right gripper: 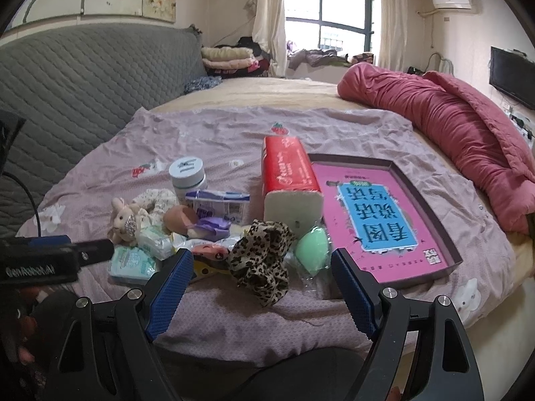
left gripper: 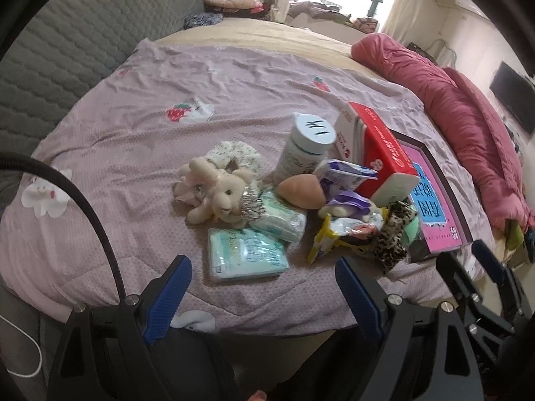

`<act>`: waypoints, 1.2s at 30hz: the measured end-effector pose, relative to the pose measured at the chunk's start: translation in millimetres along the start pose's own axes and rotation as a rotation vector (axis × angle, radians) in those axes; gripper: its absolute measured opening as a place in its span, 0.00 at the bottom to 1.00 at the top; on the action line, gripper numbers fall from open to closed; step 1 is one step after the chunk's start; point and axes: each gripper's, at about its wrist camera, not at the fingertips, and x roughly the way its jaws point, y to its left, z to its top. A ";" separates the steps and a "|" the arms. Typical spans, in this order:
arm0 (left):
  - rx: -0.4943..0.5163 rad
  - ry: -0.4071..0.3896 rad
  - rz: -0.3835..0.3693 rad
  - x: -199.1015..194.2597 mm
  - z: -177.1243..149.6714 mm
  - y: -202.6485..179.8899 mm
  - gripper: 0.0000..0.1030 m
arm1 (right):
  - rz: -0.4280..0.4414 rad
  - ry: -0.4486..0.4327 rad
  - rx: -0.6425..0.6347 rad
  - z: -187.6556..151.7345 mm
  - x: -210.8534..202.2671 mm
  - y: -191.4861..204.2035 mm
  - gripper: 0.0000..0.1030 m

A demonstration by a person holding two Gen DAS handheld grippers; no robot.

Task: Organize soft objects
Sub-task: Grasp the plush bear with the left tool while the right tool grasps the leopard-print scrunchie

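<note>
Two pairs of tongs hang above the near edge of a bed covered by a pale purple quilt (left gripper: 133, 140), both spread wide with nothing between their blue pads. Ahead of the left tongs (left gripper: 264, 277), toward their left finger, a cream plush rabbit (left gripper: 220, 197) lies against a floral scrunchie (left gripper: 234, 157); straight ahead and nearest lies a mint tissue pack (left gripper: 245, 257), with a second pack (left gripper: 281, 217) just beyond it. Farther ahead stands a white bottle (left gripper: 304, 150), a beige sponge (left gripper: 301, 190) at its foot. Ahead of the right tongs (right gripper: 262, 264), a leopard scrunchie (right gripper: 264, 254) lies between the fingers' line, a green sponge (right gripper: 311, 247) touching it toward the right finger. Beyond them a red tissue box (right gripper: 287, 173) stands on the quilt, and to the right of the right finger rests a dark tray (right gripper: 448, 234) holding a pink book (right gripper: 378, 217).
</note>
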 end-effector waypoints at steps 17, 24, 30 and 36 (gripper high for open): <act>-0.230 0.060 -0.059 49.3 27.4 77.3 0.85 | 0.004 0.049 -0.018 4.2 52.5 5.3 0.82; -0.287 0.119 -0.127 80.2 41.6 74.3 0.85 | 0.000 0.066 0.001 4.0 62.1 -0.8 0.82; -0.300 0.142 -0.083 98.2 55.7 66.0 0.85 | 0.001 0.088 0.010 3.1 72.2 -4.8 0.82; -0.339 0.197 -0.058 119.6 60.0 69.7 0.79 | -0.005 0.116 0.024 1.8 81.2 -8.6 0.82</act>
